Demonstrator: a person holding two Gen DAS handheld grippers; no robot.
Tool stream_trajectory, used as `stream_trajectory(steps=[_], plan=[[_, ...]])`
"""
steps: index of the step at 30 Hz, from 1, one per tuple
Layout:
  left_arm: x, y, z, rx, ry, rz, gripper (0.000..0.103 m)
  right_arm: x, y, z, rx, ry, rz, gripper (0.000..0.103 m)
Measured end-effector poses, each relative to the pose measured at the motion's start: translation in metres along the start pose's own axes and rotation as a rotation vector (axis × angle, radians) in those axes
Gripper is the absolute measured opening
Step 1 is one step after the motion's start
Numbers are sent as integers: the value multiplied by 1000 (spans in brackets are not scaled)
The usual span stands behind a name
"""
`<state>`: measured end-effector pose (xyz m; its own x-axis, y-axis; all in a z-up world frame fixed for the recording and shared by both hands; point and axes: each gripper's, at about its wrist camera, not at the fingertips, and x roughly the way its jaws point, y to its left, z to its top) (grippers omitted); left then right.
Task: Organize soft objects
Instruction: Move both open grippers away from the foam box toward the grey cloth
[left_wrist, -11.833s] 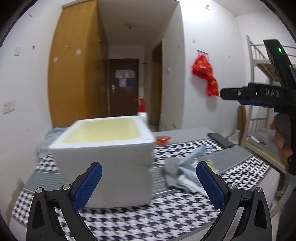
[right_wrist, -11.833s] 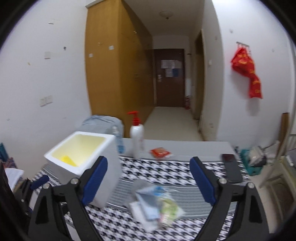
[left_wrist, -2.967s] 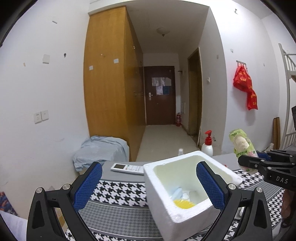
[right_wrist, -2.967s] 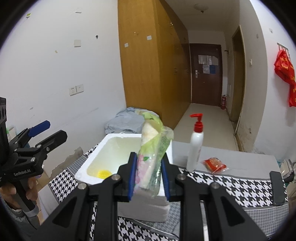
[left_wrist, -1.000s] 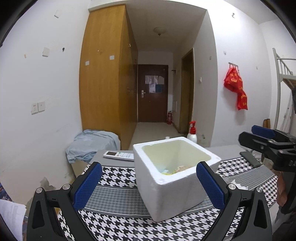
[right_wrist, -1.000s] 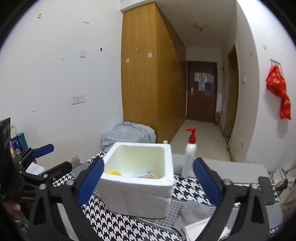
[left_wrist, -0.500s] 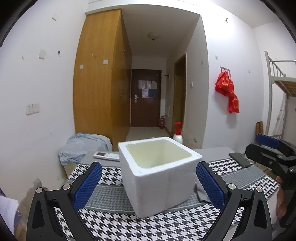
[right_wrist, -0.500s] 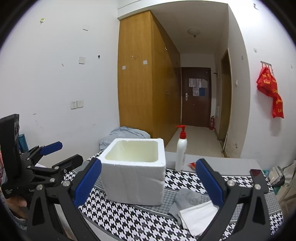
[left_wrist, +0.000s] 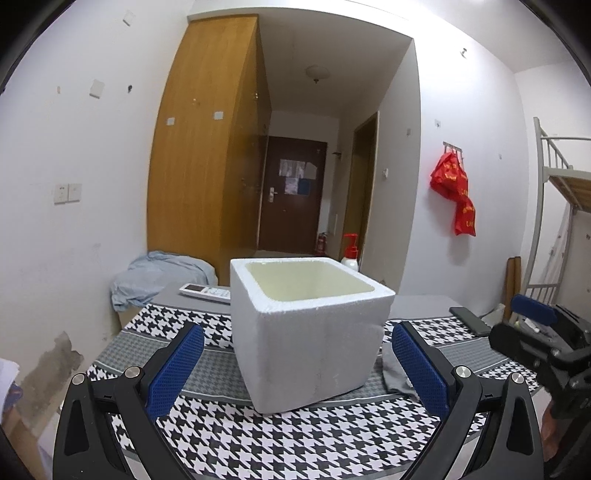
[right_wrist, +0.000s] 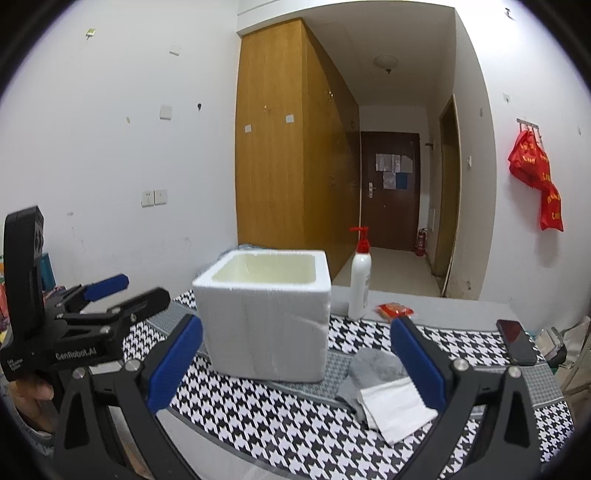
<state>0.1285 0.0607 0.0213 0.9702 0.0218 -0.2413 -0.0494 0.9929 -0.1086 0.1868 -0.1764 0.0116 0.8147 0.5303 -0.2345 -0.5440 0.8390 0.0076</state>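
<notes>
Both grippers, left (left_wrist: 295, 363) and right (right_wrist: 295, 360), hung open and empty; the sock (right_wrist: 371, 369) under the right one looked next for the box (right_wrist: 266, 314).

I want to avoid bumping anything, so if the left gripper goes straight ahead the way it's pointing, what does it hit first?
Most likely the white foam box: it stands centred between the open fingers of the left gripper, directly ahead on the houndstooth cloth. Depth is hard to judge.

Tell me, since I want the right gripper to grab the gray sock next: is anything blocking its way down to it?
Nothing visible does. The right gripper is open with the gray sock just ahead. A white cloth lies over the sock's near end; the foam box stands apart.
</notes>
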Motion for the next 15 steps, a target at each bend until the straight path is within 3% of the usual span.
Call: stream_trajectory(steps=[6, 15], plan=[[-3, -2, -17, 14, -20, 9, 102, 2, -9, -20, 36, 20, 2, 103], [11, -10, -34, 30, 25, -16, 102, 11, -21, -35, 61, 58, -29, 103]])
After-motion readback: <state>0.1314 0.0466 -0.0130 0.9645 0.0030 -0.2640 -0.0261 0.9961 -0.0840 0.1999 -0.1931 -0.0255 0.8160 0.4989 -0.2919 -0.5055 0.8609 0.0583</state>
